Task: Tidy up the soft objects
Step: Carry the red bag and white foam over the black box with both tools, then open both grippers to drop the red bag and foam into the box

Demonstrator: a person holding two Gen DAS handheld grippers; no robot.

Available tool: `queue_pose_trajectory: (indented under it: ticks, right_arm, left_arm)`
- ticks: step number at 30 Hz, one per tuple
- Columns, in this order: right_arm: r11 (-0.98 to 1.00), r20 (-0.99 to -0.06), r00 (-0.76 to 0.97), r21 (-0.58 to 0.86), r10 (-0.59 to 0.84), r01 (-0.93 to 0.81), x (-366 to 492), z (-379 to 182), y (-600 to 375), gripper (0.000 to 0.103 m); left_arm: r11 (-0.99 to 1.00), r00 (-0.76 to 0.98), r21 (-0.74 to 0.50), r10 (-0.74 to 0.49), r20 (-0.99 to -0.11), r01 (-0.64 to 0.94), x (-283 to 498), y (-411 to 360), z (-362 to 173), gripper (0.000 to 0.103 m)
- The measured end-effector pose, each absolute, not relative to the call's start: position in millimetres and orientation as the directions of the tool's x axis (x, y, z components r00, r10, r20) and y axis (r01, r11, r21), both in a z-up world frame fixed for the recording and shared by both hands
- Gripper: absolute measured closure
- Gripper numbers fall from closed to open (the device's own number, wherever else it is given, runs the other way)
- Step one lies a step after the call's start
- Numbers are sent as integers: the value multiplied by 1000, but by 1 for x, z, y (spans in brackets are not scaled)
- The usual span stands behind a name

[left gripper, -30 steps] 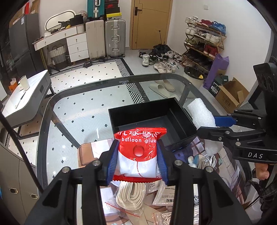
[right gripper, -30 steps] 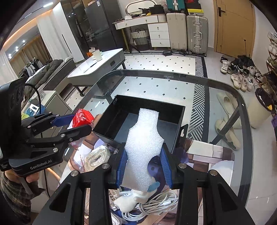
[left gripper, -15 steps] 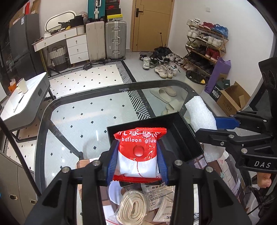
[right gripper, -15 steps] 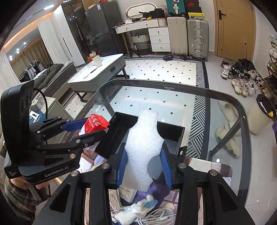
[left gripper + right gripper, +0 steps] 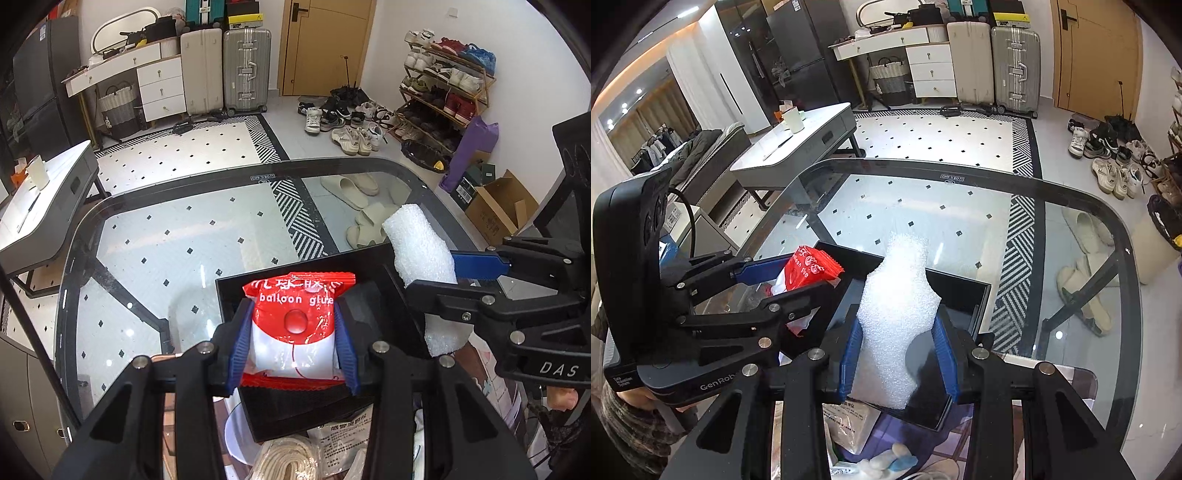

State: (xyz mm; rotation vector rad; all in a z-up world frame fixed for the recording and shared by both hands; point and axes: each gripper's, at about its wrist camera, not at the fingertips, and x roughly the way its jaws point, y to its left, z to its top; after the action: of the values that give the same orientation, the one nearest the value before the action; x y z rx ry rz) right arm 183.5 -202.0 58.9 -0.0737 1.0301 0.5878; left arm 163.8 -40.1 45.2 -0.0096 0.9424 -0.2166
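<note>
Much of the black bin (image 5: 373, 258) on the glass table (image 5: 155, 251) is hidden: in the left wrist view the left gripper (image 5: 291, 336) and its red-and-white balloon glue packet (image 5: 295, 325) cover the bin's middle, and in the right wrist view the white foam sheet (image 5: 897, 314) blocks most of the floor. What little of the bin's inside shows looks bare and dark. The left gripper's blue pads pinch the packet by its sides, holding it above the bin's near-left part. The right gripper (image 5: 897, 354) has its jaws pinching the foam sheet at its narrow lower part, the sheet standing upright over the bin. Nearer the camera, bagged items (image 5: 340, 443) and a coil of cream webbing (image 5: 284, 461) are cut off by the frame's lower edge, their print too small to read.
</note>
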Motion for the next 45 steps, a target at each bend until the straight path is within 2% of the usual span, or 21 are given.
queue_pose_trajectory:
  ticks: [16,32,38,40,42,45]
  right_arm:
    - [844,-872,307,194,382,-500,201,19,-193,66]
    - [838,-888,273,192,370,-510,201,7,-190,65]
    - [839,-884,278,197,376,-507,200,8,-192,64]
    - [839,-881,280,203,381,-505,199,10,-193,61]
    - [846,-880,295,191,372,-498,199,13,-196,53]
    - [841,-875,286,214,391,-497,199,17,-200,51]
  left_arm:
    - [974,482,-101,-189,-855,203,182,-58,14,62]
    - [972,436,-93,-182,-881,217,185,-64,3,62]
    - [971,428,-111,-194,-883,212,183,-61,6,56]
    - [971,429,-113,-195,-882,209,182,-59,8,53]
    - [972,434,-115,-195,-880,204,181,-56,10,48]
    - [969,428,-142,-219,-877,204,180,-54,12,45]
